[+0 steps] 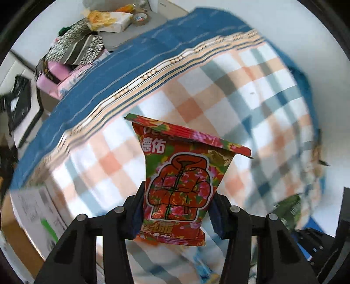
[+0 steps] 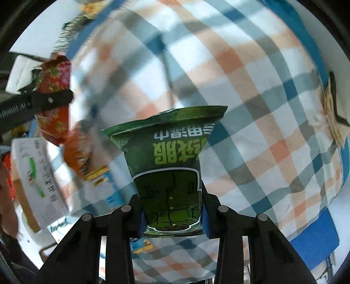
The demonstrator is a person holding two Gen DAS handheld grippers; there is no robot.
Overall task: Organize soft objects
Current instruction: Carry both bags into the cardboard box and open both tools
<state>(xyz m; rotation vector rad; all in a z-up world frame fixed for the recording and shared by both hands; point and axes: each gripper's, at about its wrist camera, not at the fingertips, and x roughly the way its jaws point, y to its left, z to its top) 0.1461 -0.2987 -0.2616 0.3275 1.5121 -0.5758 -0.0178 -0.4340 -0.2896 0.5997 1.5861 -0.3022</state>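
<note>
My left gripper (image 1: 176,209) is shut on a red floral soft packet (image 1: 179,174) and holds it upright above a checked orange, white and blue-grey cloth (image 1: 251,87). My right gripper (image 2: 171,212) is shut on a green soft packet (image 2: 168,153), held above the same checked cloth (image 2: 251,76) with its print upside down. In the right wrist view the left gripper and its red packet (image 2: 54,87) show at the far left. An orange packet (image 2: 76,153) lies on the cloth below it.
A blue cloth (image 1: 109,83) lies under the checked one. A white box with green print (image 2: 37,181) sits at the left. At the back are a pink box (image 1: 52,76), a patterned bag (image 1: 74,45), a tape roll (image 1: 141,18) and a white packet (image 1: 109,20).
</note>
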